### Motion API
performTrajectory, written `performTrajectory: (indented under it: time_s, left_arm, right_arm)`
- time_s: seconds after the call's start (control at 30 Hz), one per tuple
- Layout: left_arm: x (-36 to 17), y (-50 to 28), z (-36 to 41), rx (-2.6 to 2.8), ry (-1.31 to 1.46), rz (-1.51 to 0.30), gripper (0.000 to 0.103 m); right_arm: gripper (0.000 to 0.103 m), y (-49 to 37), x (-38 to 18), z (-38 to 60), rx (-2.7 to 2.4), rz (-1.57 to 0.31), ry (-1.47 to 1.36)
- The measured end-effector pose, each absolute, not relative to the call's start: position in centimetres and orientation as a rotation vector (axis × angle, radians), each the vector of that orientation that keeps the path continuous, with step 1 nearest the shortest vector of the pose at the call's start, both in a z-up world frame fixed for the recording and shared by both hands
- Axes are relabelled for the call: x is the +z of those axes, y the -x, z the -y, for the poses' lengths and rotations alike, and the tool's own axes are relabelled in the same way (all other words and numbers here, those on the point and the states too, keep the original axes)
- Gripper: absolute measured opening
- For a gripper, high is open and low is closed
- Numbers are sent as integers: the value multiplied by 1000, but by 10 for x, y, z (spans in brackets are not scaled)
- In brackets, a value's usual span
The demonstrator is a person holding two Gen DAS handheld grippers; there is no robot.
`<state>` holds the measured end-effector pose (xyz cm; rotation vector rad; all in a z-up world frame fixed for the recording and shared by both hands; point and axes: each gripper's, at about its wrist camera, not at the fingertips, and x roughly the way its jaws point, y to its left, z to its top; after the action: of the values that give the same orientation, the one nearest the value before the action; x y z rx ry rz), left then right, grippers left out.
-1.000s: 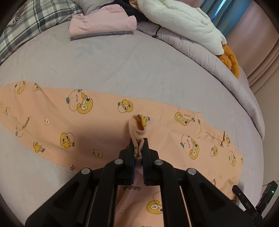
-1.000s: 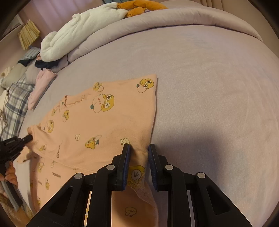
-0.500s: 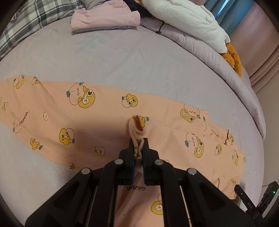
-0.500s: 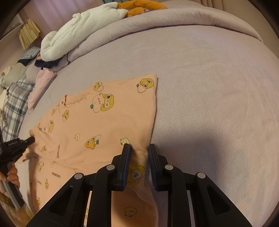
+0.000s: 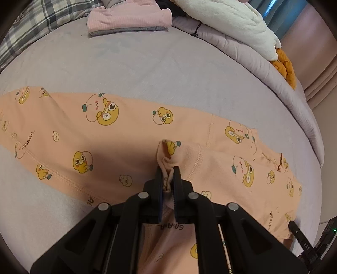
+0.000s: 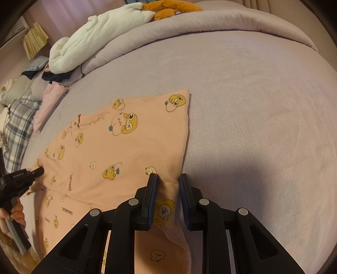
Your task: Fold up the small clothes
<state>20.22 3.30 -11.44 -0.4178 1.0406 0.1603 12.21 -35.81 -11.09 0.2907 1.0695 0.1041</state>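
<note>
Garment [image 5: 126, 147] is spread across the bed [image 5: 147, 69], peach with little duck prints, lying long and mostly flat, and both ends are in hand. The left gripper [image 5: 167, 170] is pinched tight on a bunched tuft of cloth near the seam, with a small peak of fabric standing up just past its tips. The right gripper [image 6: 167, 179] has its jaws closed on a thick doubled hem at the near corner, the cloth filling the gap between them and rising off the bed into it. What's new? Very little on the right: that view is just as it was a second ago, grip and all. On the left the view has crept a touch. The pink stack [image 5: 128, 19] at the far edge now sits further right and higher in the picture than it did, and the garment has slid the same way, so that hand has eased along a shade while the pinch holds. From the right side you can see the left gripper's tip at the garment's far edge, a hand [image 6: 14, 212] on its handle. My read: both corners are secured and the slack is being taken up, so the fold itself has not started. The lift and carry-over looks like the next call.
</note>
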Motion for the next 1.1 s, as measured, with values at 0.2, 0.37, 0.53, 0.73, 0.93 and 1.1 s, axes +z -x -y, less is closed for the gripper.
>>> performTrajectory:
  time_s: [0.2,0.37,0.53,0.73,0.93,1.1]
  left_arm:
    - [-119,-202,-38,161,435,-1053,10]
    - [-121,-201,-36,165,406,-1053,11]
    - [-124,-202,-35,172,422,-1050,12]
    - [-126,-201,-33,162,385,-1048,12]
    - [-127,-202,-36,149,398,-1049,13]
    - [-128,-197,-34,156,395,-1031,13]
  right_arm:
    - [23,-122,-111,358,104,-1069,-291]
    - [23,-122,-111,358,103,-1069,-291]
    - [23,-122,-111,358,103,-1068,-290]
    - [23,-122,-112,358,101,-1068,-288]
    - [23,-122,-113,358,98,-1067,-285]
    - [23,-122,-113,358,98,-1066,-284]
